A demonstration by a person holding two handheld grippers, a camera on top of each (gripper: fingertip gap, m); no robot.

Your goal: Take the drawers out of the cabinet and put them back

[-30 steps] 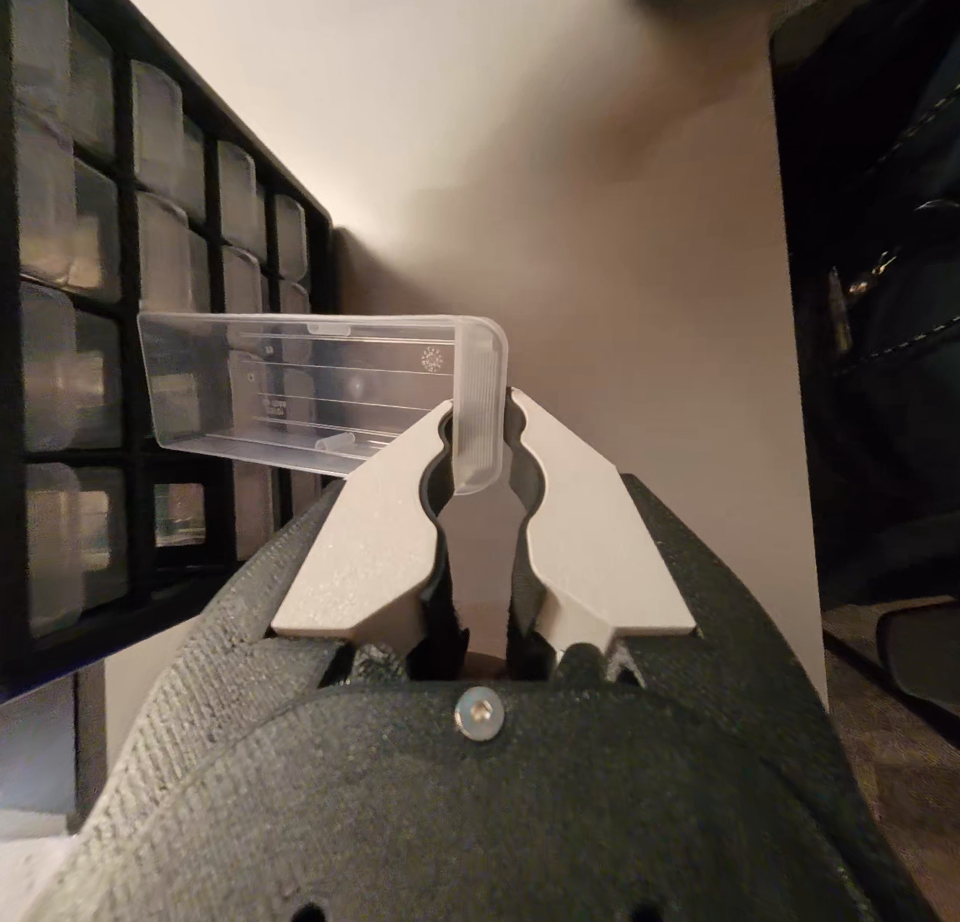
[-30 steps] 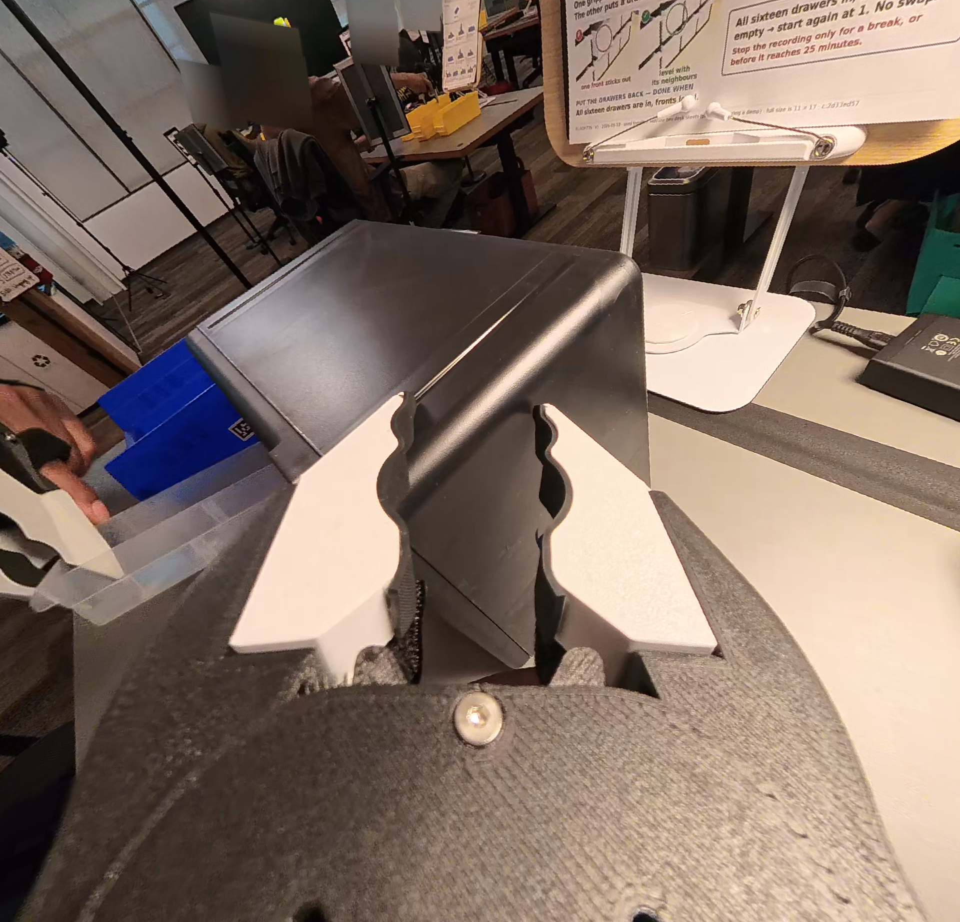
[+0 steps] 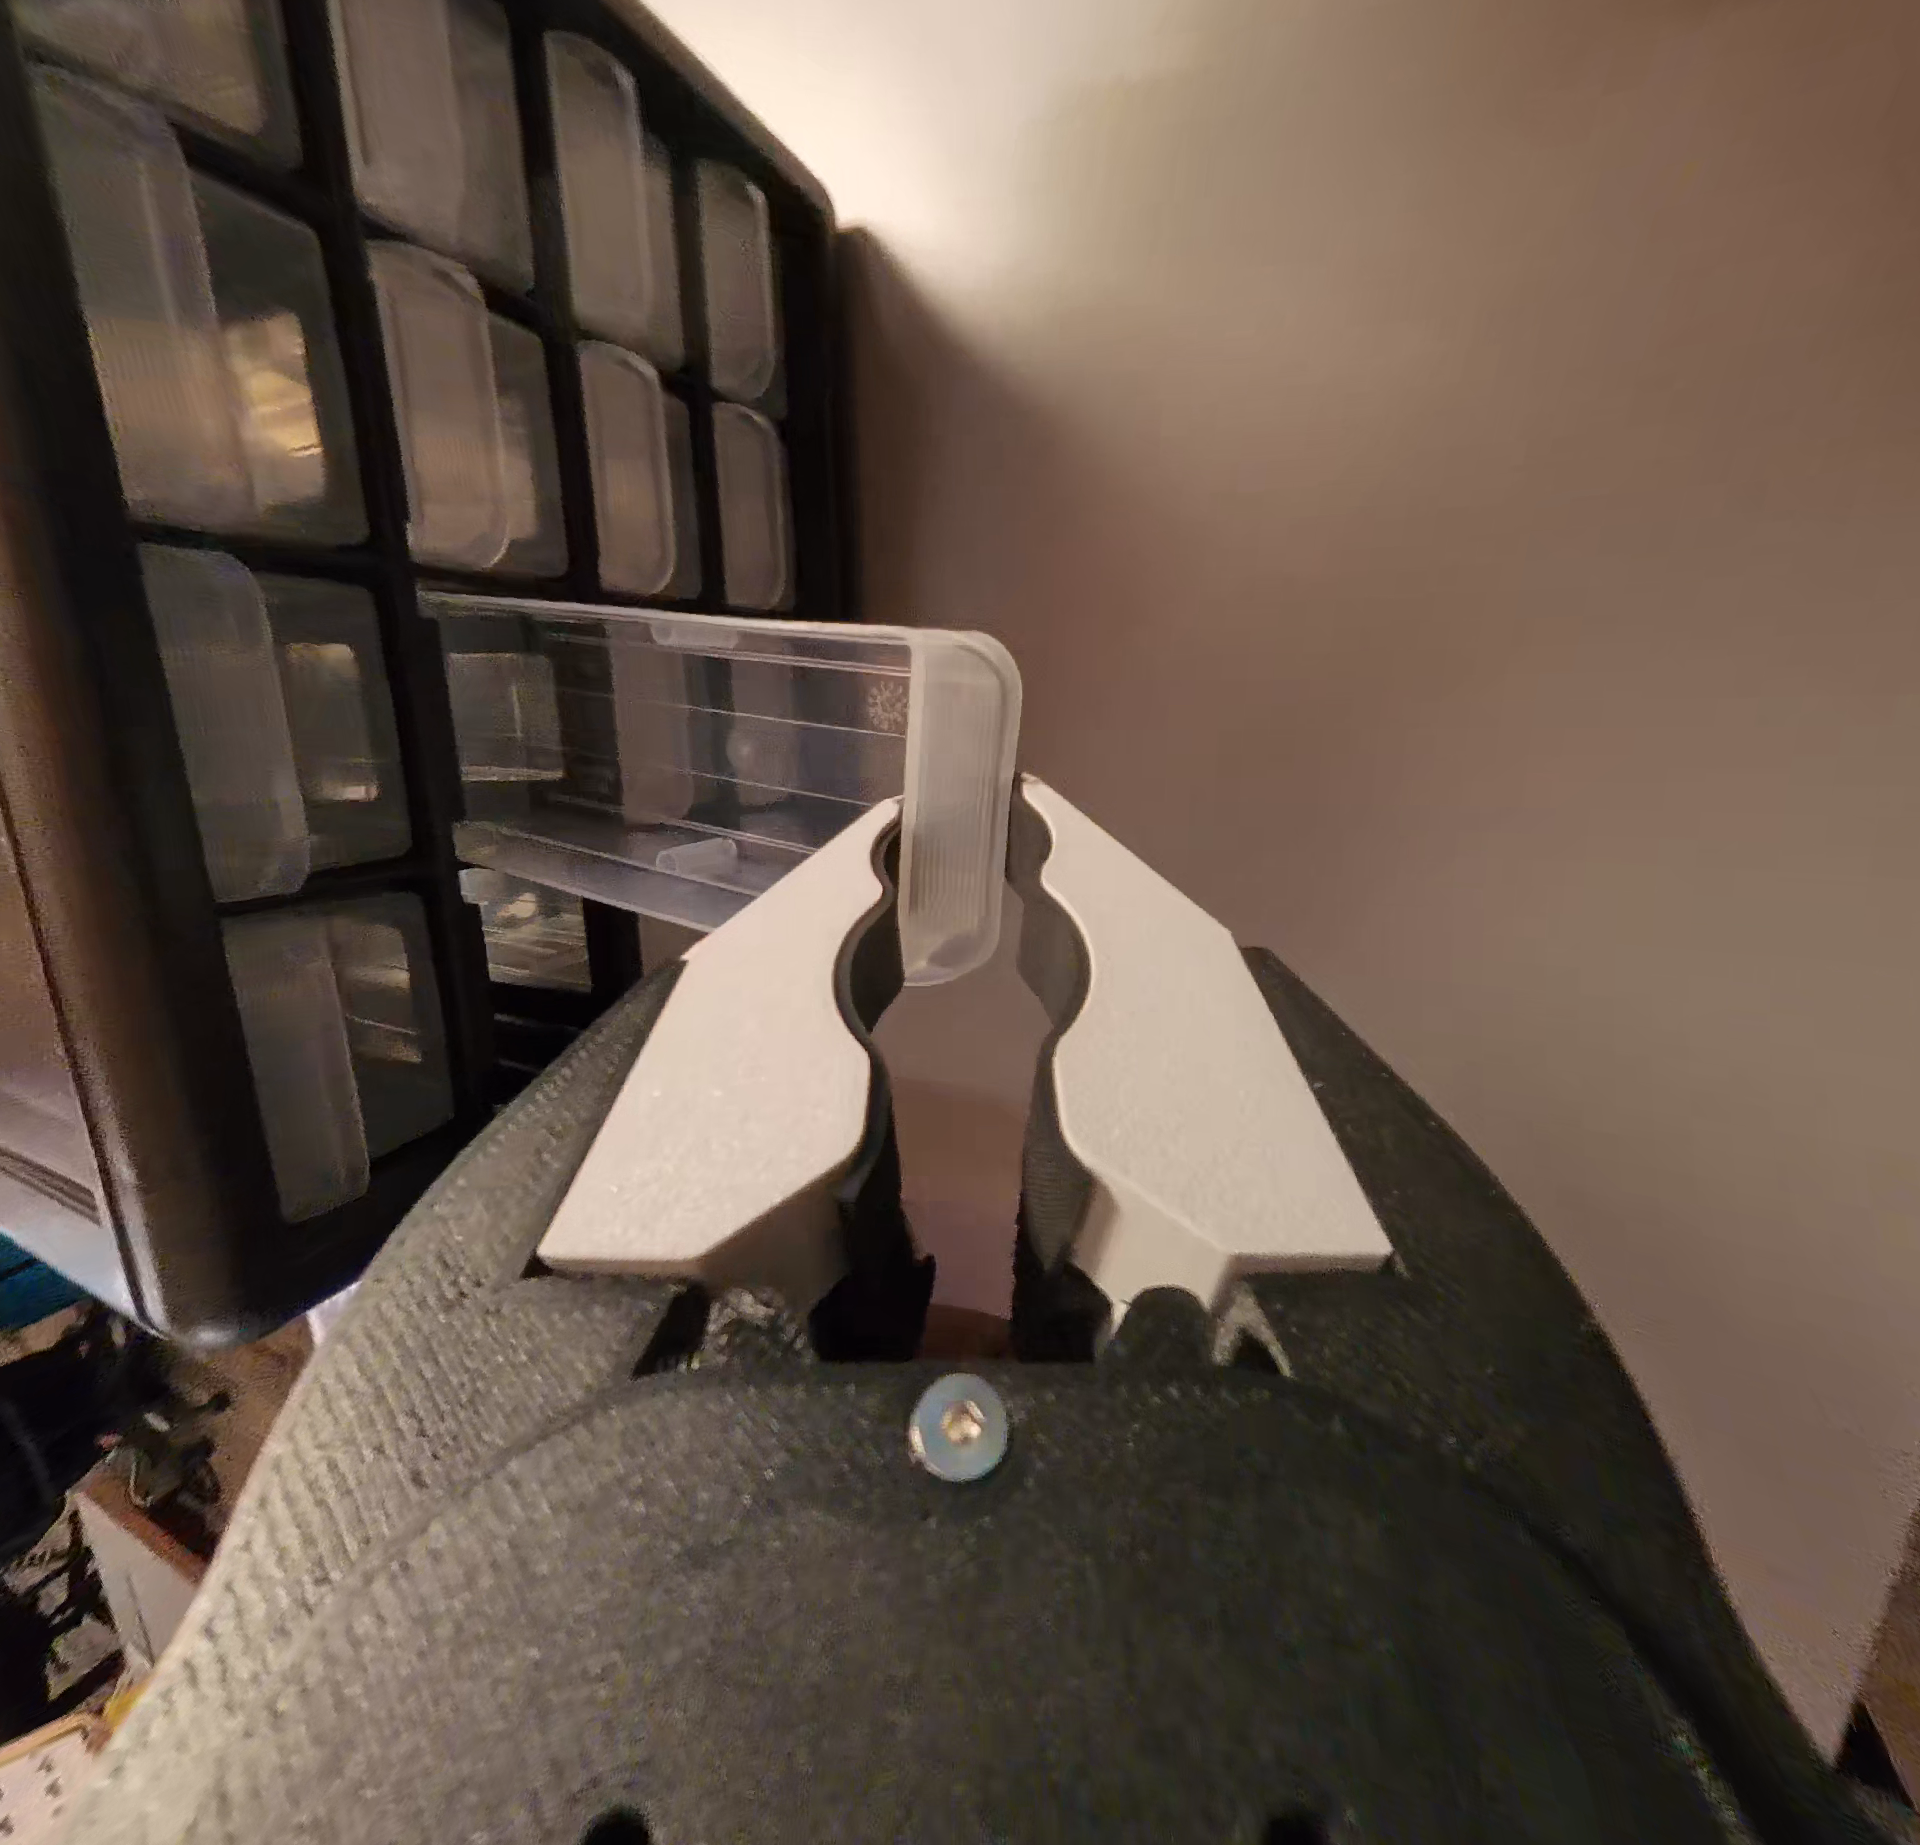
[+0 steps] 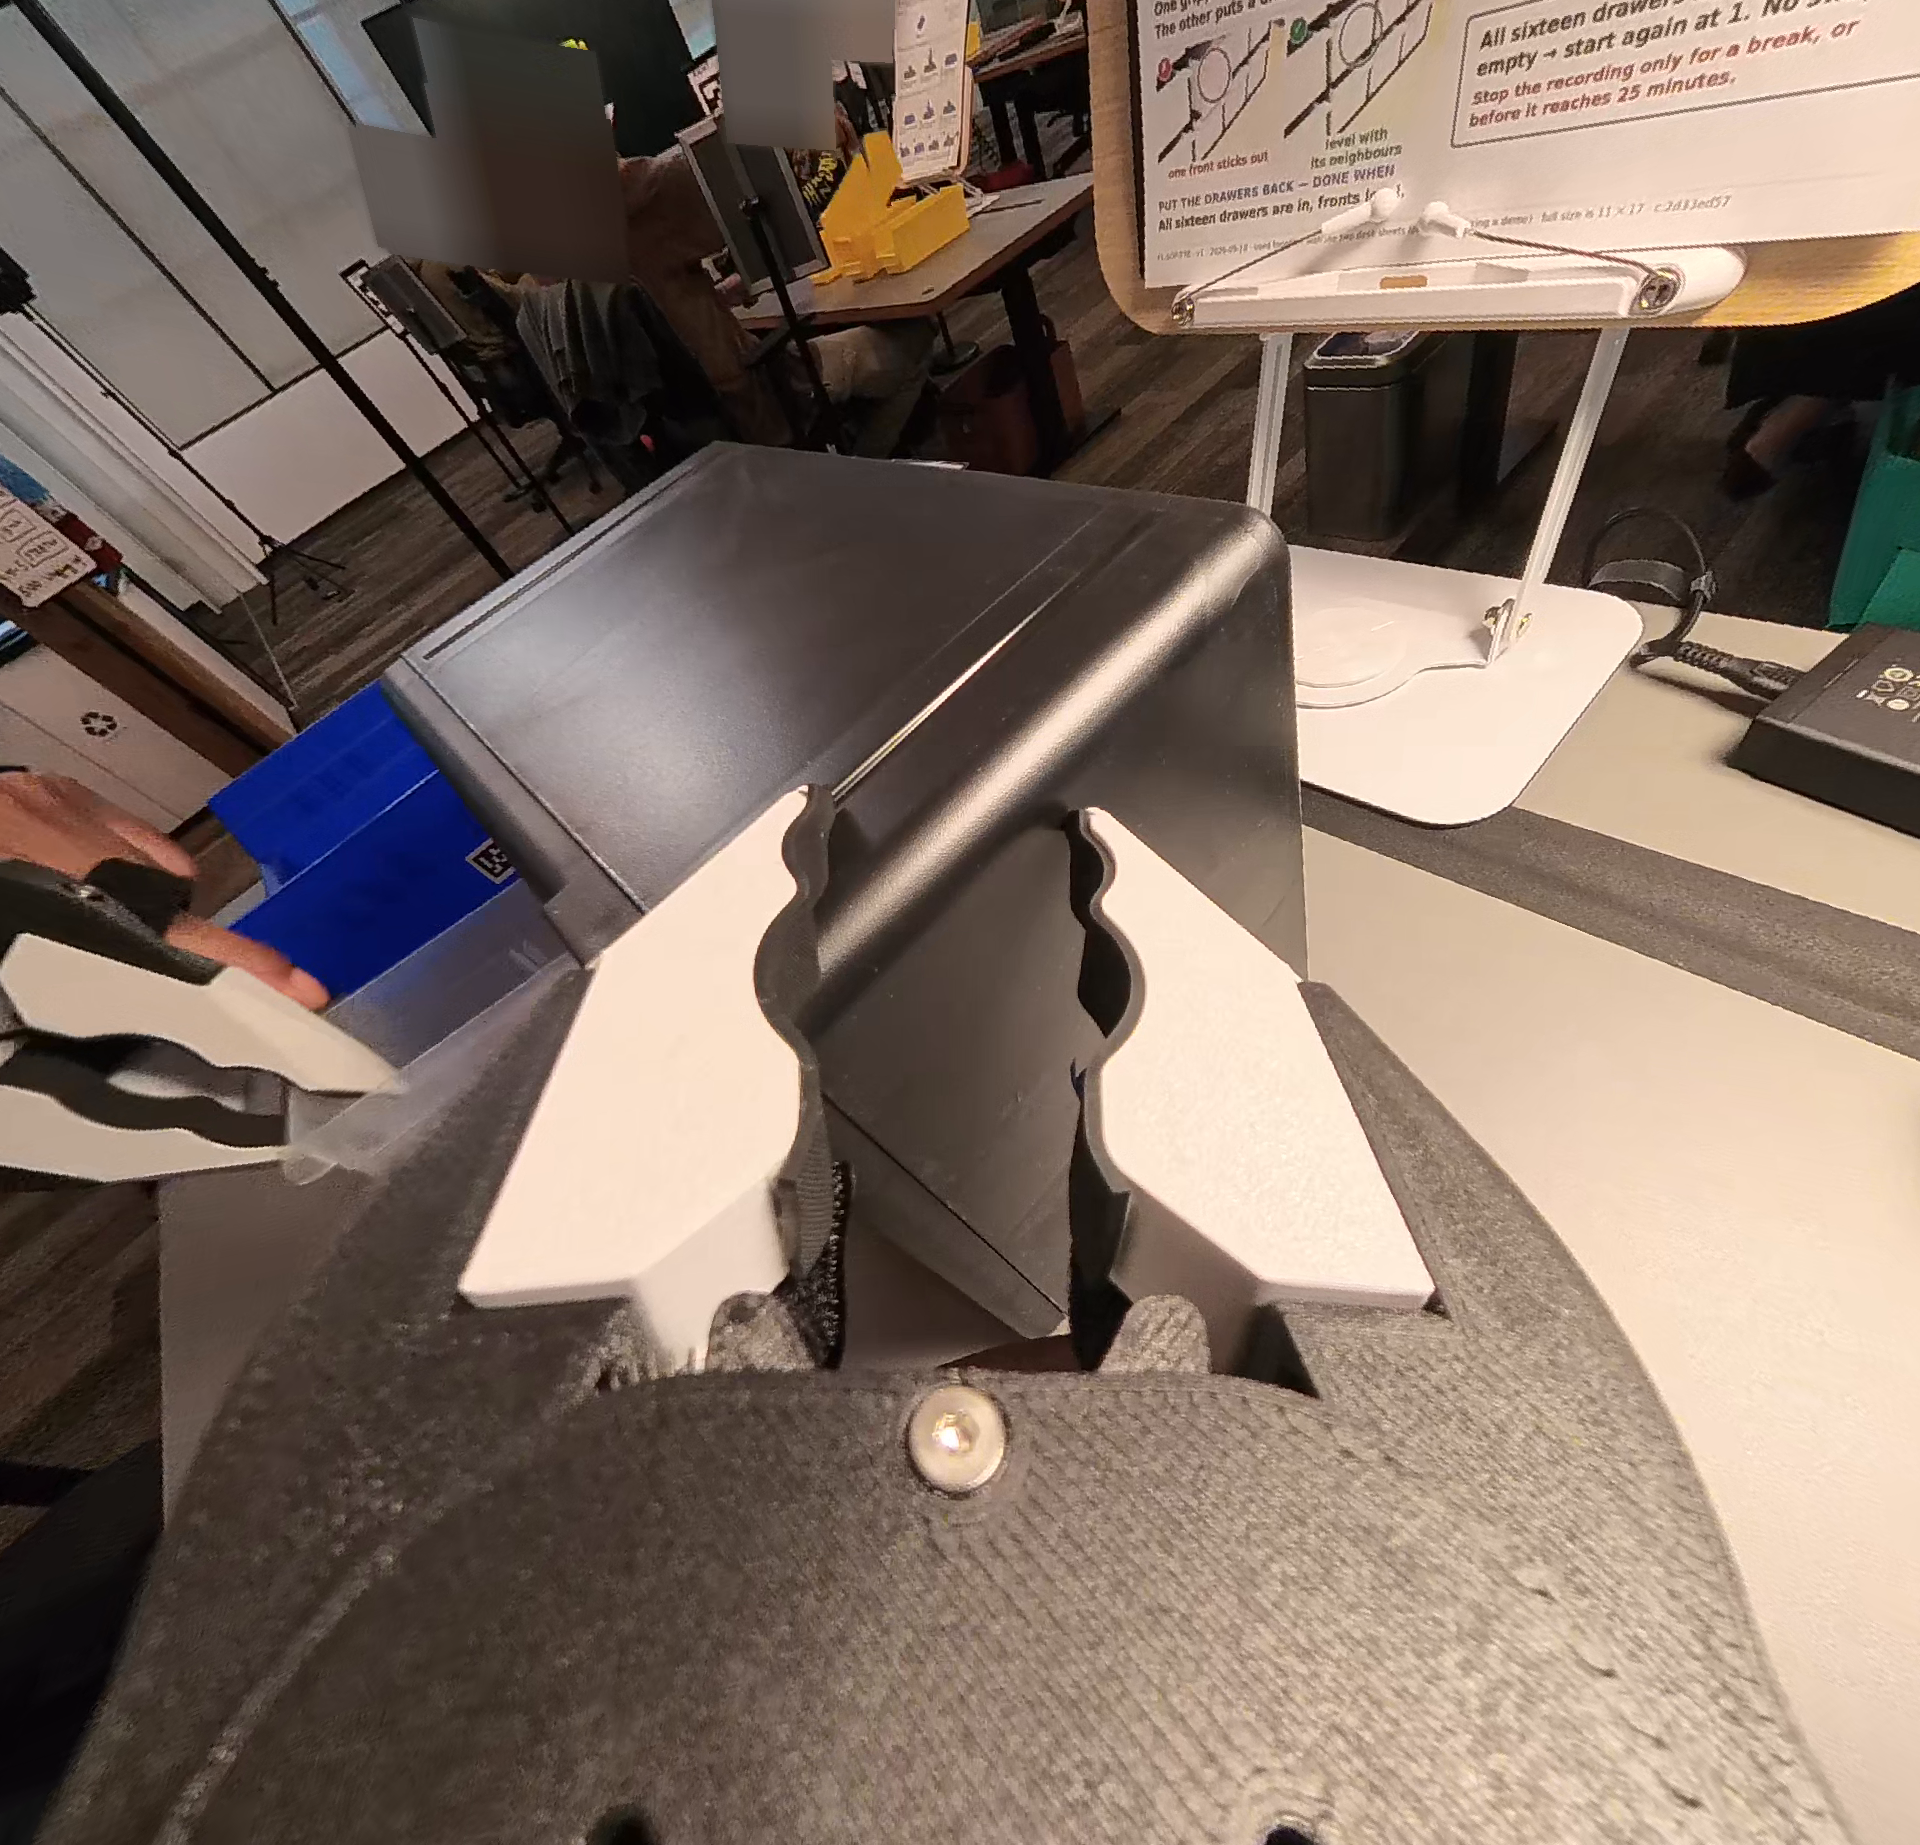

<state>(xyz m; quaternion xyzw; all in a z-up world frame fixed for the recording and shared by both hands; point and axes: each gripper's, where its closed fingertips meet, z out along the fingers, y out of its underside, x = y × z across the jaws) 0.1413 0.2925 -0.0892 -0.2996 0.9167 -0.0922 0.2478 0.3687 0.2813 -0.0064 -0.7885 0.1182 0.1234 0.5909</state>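
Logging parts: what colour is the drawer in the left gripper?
Clear, with a frosted ribbed front; the drawer shows best in the left wrist view.

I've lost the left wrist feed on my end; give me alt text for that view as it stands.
The left gripper pinches the front tab of a clear plastic drawer, which sticks partway out of its slot in the black cabinet. The neighbouring drawers sit pushed in, and a plain beige wall fills the right side.
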